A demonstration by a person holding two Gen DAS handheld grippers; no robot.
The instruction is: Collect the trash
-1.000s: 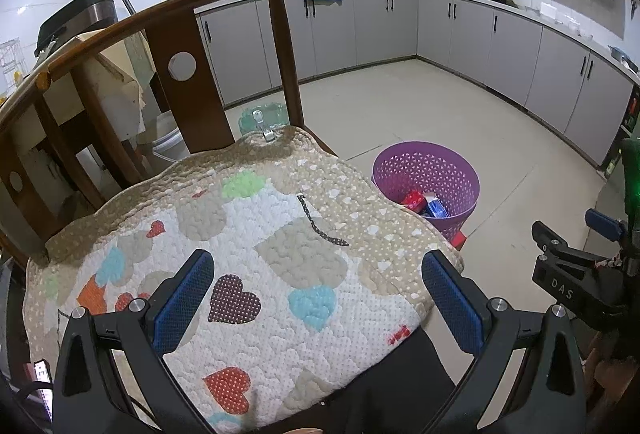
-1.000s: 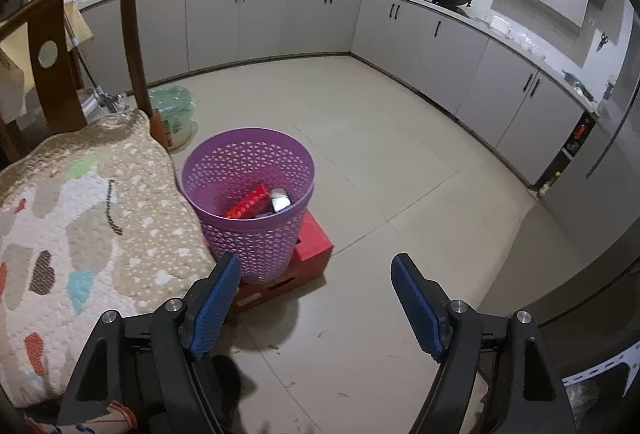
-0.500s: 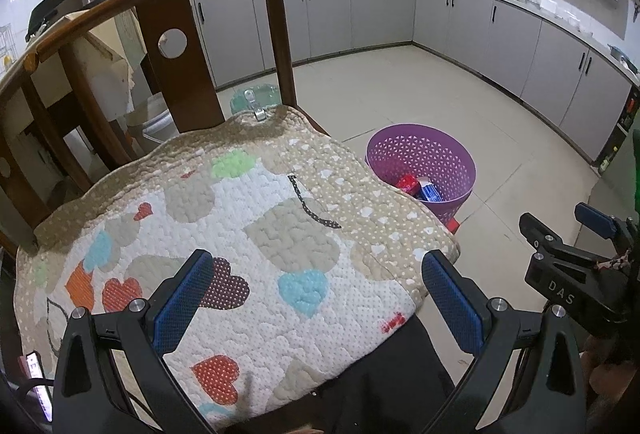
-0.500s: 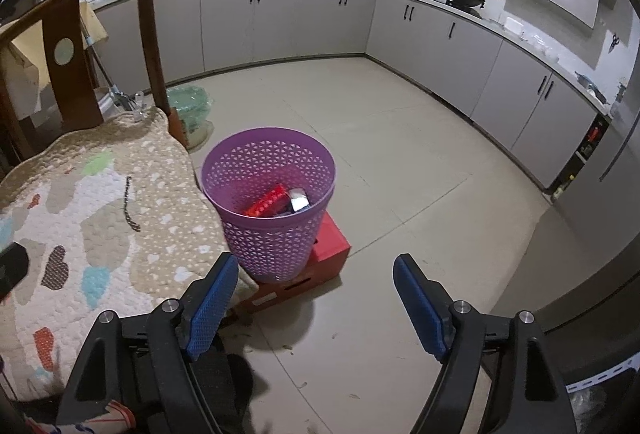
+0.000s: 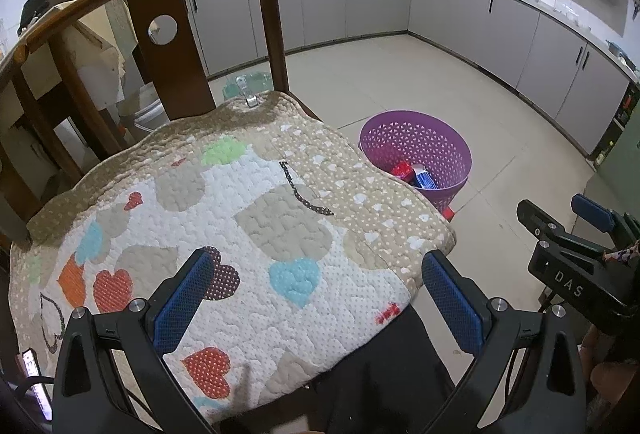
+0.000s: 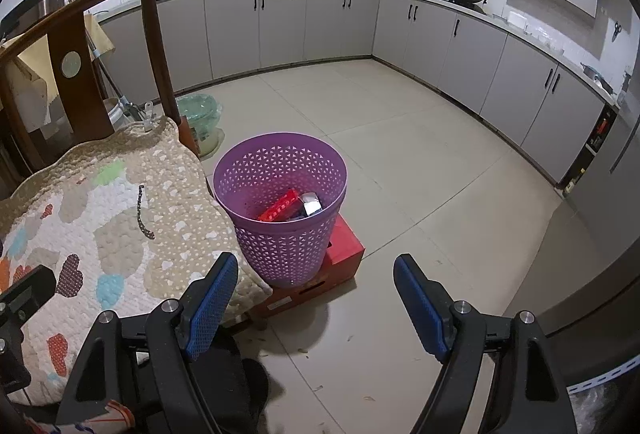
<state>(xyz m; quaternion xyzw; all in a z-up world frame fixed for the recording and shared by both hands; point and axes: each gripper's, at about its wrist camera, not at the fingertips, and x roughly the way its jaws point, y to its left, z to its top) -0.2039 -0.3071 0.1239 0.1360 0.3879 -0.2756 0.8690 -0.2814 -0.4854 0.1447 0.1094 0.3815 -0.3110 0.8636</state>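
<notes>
A purple perforated basket (image 6: 256, 170) (image 5: 440, 138) stands on a red box (image 6: 344, 242) on the floor beside the chair. Inside it lie a red packet (image 6: 280, 209) (image 5: 402, 170) and a blue-and-silver packet (image 5: 425, 179) (image 6: 312, 204). My left gripper (image 5: 318, 292) hangs open above the quilted heart-pattern cushion (image 5: 224, 218), nothing between its blue pads. My right gripper (image 6: 316, 300) is open over the floor just in front of the basket, holding nothing. The right gripper's black body (image 5: 576, 266) shows at the right edge of the left wrist view.
A dark wooden chair back (image 5: 168, 46) rises behind the cushion, with a metal clip (image 5: 248, 94) at the cushion's far edge. A green plastic tub (image 6: 200, 114) sits on the floor past the chair. Grey kitchen cabinets (image 6: 440, 34) line the walls around an open tiled floor (image 6: 400, 154).
Both views have tilted slightly upward, showing more of the room; the basket sits a little farther ahead in the right wrist view. Both grippers stay open and empty.
</notes>
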